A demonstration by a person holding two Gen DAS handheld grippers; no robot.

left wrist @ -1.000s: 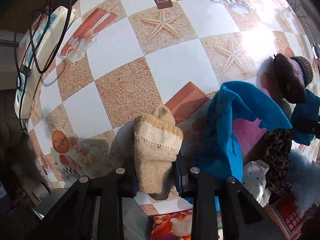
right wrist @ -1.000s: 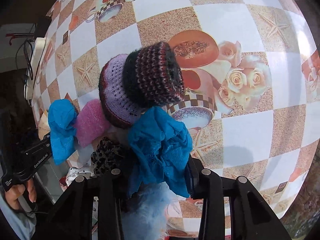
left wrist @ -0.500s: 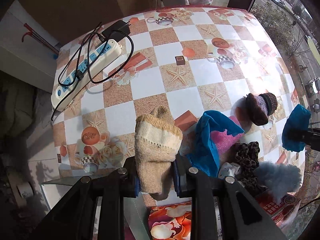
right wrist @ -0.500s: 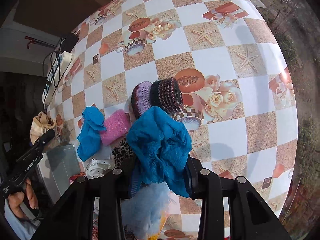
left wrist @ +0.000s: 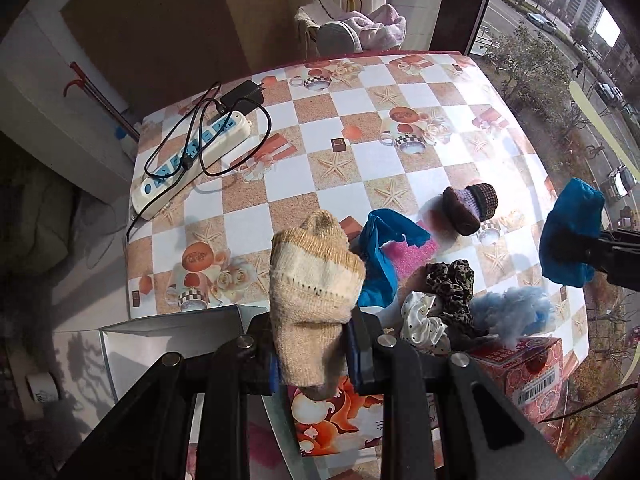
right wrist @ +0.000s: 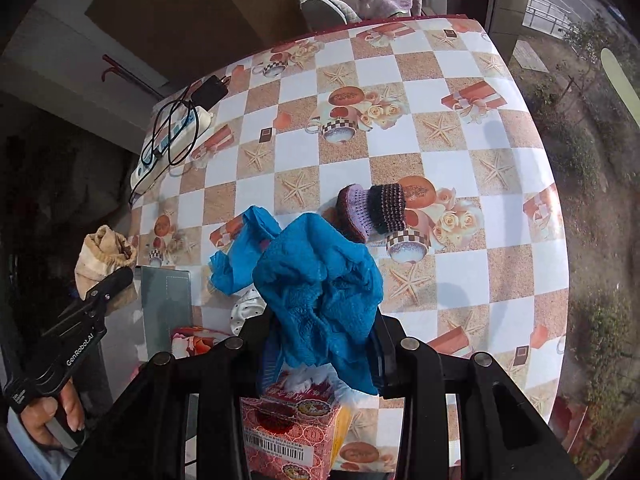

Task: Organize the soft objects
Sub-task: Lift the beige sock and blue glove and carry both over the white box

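Note:
My left gripper (left wrist: 312, 354) is shut on a beige knitted sock (left wrist: 314, 288) and holds it high above the table's near edge; the sock also shows in the right wrist view (right wrist: 105, 258). My right gripper (right wrist: 320, 354) is shut on a blue cloth (right wrist: 320, 288), raised above the table; the cloth also shows at the right of the left wrist view (left wrist: 570, 240). On the table lie another blue cloth (left wrist: 380, 252), a pink sponge (left wrist: 410, 254), a brown-and-purple knitted piece (left wrist: 470, 206), a leopard scrunchie (left wrist: 450, 284), a white dotted scrunchie (left wrist: 422, 320) and a pale blue fluffy item (left wrist: 510, 312).
A white power strip (left wrist: 192, 160) with black cables lies at the table's far left. A grey tray (left wrist: 168, 340) and a red patterned box (left wrist: 520, 372) sit at the near edge. A chair with clothes (left wrist: 352, 28) stands beyond the table.
Both grippers have risen well above the table, each still holding its cloth item. The view has widened from the pile to the whole table.

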